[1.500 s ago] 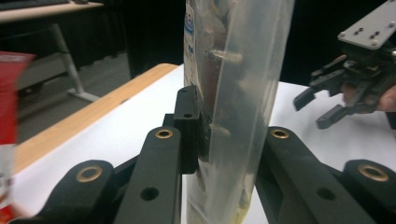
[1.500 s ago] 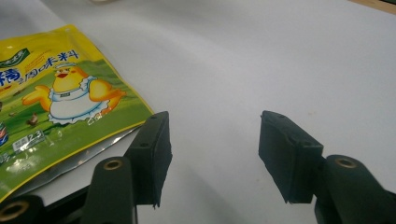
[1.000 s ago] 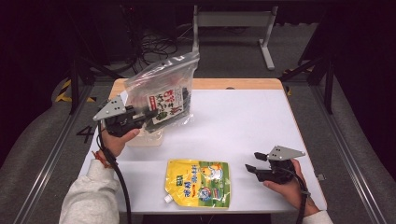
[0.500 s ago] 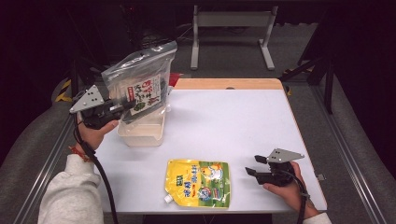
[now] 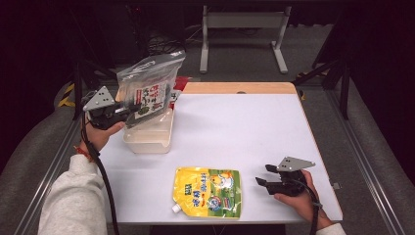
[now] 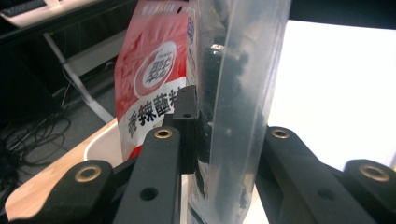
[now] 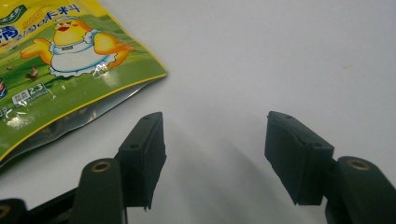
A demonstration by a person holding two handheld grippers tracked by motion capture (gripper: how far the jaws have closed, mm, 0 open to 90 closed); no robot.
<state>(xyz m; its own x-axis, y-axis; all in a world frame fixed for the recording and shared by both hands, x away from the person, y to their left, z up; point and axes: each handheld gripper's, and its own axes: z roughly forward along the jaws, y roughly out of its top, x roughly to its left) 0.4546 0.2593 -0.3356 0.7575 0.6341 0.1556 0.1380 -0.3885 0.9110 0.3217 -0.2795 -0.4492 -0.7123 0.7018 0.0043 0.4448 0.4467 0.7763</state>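
Up at the left edge of the bench (image 5: 254, 122), the left claw (image 5: 128, 113) is clamped on a clear zip bag (image 5: 149, 83), holding it upright in the air above a translucent tub (image 5: 149, 137). In the left gripper view its jaws press the bag's plastic from both sides, and a red packet (image 6: 149, 79) stands just behind. The right claw (image 5: 263, 176) rests low near the bench's front right corner, jaws spread with nothing between them. Just beside it, to its left, a yellow pouch (image 5: 208, 191) lies flat on the white top. Beyond the bench the room is dark, with a metal frame (image 5: 240, 29) and cables on the floor.
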